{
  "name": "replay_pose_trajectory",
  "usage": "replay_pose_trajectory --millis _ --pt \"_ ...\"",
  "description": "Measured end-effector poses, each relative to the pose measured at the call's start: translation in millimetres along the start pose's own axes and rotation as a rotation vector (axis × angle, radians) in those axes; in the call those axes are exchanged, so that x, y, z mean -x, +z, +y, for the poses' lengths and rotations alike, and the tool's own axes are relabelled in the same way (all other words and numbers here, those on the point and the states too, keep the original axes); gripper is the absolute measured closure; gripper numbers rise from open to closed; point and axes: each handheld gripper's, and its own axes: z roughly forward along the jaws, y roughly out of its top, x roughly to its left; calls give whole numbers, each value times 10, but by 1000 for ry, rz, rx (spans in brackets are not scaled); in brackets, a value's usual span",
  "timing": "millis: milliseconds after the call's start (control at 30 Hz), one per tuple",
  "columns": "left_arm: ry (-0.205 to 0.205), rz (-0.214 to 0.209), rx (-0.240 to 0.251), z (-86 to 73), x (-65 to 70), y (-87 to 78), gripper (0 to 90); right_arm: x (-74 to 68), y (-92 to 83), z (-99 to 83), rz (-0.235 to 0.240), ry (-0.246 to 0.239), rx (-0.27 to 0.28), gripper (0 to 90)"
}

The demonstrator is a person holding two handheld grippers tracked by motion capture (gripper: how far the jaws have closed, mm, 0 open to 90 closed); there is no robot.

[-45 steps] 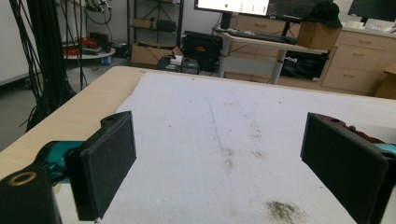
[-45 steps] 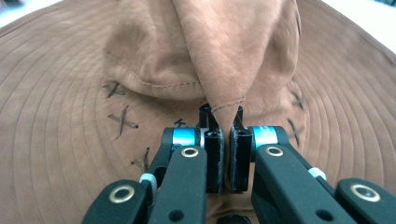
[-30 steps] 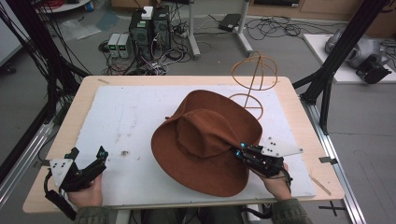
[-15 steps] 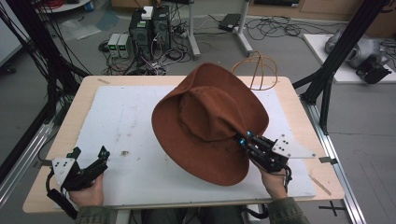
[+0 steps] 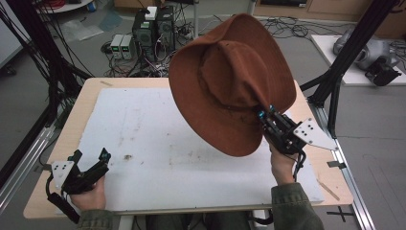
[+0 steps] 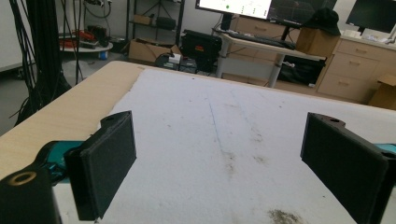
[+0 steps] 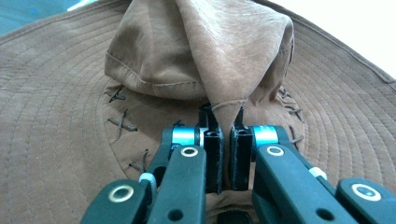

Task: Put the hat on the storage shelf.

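A brown wide-brimmed hat (image 5: 225, 81) hangs tilted in the air over the right half of the table, crown facing me. My right gripper (image 5: 266, 120) is shut on the hat at the fold where crown meets brim; in the right gripper view the jaws pinch that brown cloth (image 7: 224, 100) between them and the hat's brim (image 7: 56, 116) spreads behind. My left gripper (image 5: 91, 160) rests at the table's front left corner, open, with nothing between its pads (image 6: 109, 158). The hat hides the table behind it.
A white mat (image 5: 158, 139) covers the wooden table (image 5: 79, 108), with a small dark speck (image 5: 127, 156) near the left gripper. Black frame posts (image 5: 335, 81) stand at the table's right and left. Computers and cables (image 5: 148, 33) lie on the floor beyond.
My right gripper has lifted the hat off the table and carried it up and toward the far right, where it now covers the wire stand. The left gripper has stayed put.
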Motion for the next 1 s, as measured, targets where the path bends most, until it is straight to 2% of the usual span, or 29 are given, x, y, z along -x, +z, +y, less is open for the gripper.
replay_pose_trajectory --millis 167,200,233,333,433,467,533,600,633,800,867,1000 --pt "5 -4 0 2 3 8 107 93 52 172 -69 -18 8 874" --pt "9 -3 3 4 3 9 107 93 52 172 -69 -18 8 874" --pt "12 -4 5 6 4 10 107 124 85 228 -118 -37 -1 873" --pt "16 -2 5 10 14 9 107 170 156 281 -200 -52 -17 870" --pt "17 -3 9 12 24 11 106 211 244 309 -287 -52 -40 869" --pt "20 -5 9 13 28 10 106 211 244 309 -287 -52 -40 869" --pt "7 -10 5 8 25 12 107 260 348 333 -356 -46 -56 868" --pt "-2 -11 4 5 19 11 107 275 371 337 -366 -49 -59 868" --pt "-11 -8 9 2 17 14 107 321 433 344 -389 -60 -62 869" --pt "-16 -4 7 2 -7 19 107 403 531 333 -422 -66 -68 871" --pt "-19 -3 7 0 -15 24 107 469 608 327 -454 -71 -74 872" --pt "-19 0 6 -5 -29 41 107 544 684 338 -467 -70 -86 873"
